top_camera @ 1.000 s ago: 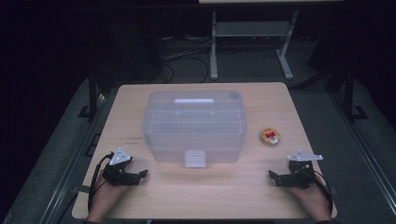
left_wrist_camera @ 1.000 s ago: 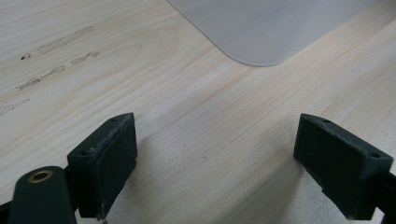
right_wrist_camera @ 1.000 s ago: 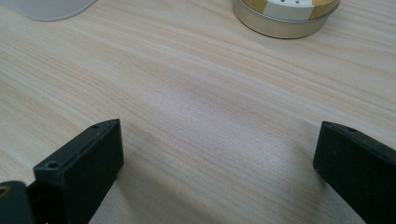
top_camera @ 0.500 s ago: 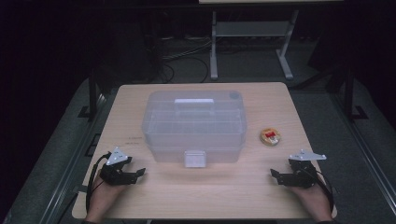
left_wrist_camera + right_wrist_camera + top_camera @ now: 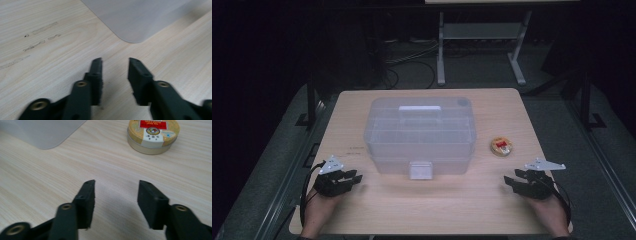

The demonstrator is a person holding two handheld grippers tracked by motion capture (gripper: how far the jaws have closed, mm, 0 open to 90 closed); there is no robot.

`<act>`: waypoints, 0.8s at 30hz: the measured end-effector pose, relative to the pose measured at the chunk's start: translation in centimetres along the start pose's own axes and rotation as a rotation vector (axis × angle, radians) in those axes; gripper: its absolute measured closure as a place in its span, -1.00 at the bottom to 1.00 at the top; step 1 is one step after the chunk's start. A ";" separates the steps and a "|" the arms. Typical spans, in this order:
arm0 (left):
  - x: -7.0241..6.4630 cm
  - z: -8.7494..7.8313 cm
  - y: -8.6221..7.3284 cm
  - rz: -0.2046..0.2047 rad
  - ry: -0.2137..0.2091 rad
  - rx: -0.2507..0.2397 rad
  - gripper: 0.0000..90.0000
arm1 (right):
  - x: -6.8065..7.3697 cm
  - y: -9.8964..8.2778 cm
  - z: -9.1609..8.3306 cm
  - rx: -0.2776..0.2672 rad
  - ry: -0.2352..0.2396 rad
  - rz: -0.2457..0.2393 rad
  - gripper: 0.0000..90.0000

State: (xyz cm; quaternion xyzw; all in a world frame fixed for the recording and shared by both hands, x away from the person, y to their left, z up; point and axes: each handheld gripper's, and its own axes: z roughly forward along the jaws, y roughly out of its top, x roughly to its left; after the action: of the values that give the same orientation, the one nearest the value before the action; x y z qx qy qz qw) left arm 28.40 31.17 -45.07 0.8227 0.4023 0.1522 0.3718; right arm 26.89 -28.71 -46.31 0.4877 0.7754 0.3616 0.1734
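The small round tin [image 5: 501,146] with the red and gold label sits on the tabletop [image 5: 442,205] just to the right of the clear plastic storage box [image 5: 420,135], apart from it. In the right gripper view the tin [image 5: 152,135] lies ahead of your right tool [image 5: 116,192] and a little to its right, well beyond the fingertips, with one rounded corner of the box [image 5: 42,132] at the upper left.

Your right tool [image 5: 518,181] rests low over the near right part of the tabletop. Its jaws have just been closing, yet a plain gap stays between them; bare wood shows through it and nothing is pinched or touched by the pads.

Your left tool [image 5: 349,179] sits at the near left, pointing toward the box. In the left gripper view its jaws [image 5: 115,75] have also just been closing and stand narrower than the right pair, with a gap left and nothing between them. The corner of the box [image 5: 135,20] lies ahead, clear of the fingertips.
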 end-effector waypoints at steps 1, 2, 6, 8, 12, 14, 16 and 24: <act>0.0 0.0 0.0 0.000 0.000 0.000 0.64 | 0.0 0.0 0.0 0.000 0.000 0.000 0.15; 0.0 -0.1 0.1 -0.002 -0.009 0.006 0.77 | 0.0 0.2 -0.1 -0.008 0.012 -0.003 0.35; 0.3 -0.4 0.6 -0.005 -0.010 0.012 0.99 | 0.1 0.5 -0.1 -0.006 0.021 -0.006 0.68; 0.4 -0.4 0.8 -0.011 -0.006 0.015 1.00 | 0.1 0.7 -0.1 -0.009 0.025 -0.015 0.86; 0.7 -0.5 1.0 -0.020 0.003 0.009 1.00 | 0.3 1.2 -0.1 -0.027 0.028 -0.022 1.00; 0.8 -0.6 1.2 -0.027 0.004 0.011 1.00 | 0.6 1.8 0.0 -0.037 0.038 -0.025 1.00; 1.0 -0.4 1.5 -0.030 0.008 0.006 1.00 | 0.8 2.2 0.1 -0.042 0.046 -0.031 1.00; 1.5 -0.4 2.2 -0.037 0.016 -0.010 1.00 | 1.3 3.9 0.9 -0.062 0.067 -0.053 1.00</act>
State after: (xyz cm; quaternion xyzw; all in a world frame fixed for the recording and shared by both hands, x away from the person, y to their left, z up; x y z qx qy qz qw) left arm 30.37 31.65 -43.25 0.8120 0.4194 0.1539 0.3757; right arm 29.31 -26.22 -43.96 0.4488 0.7820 0.3968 0.1718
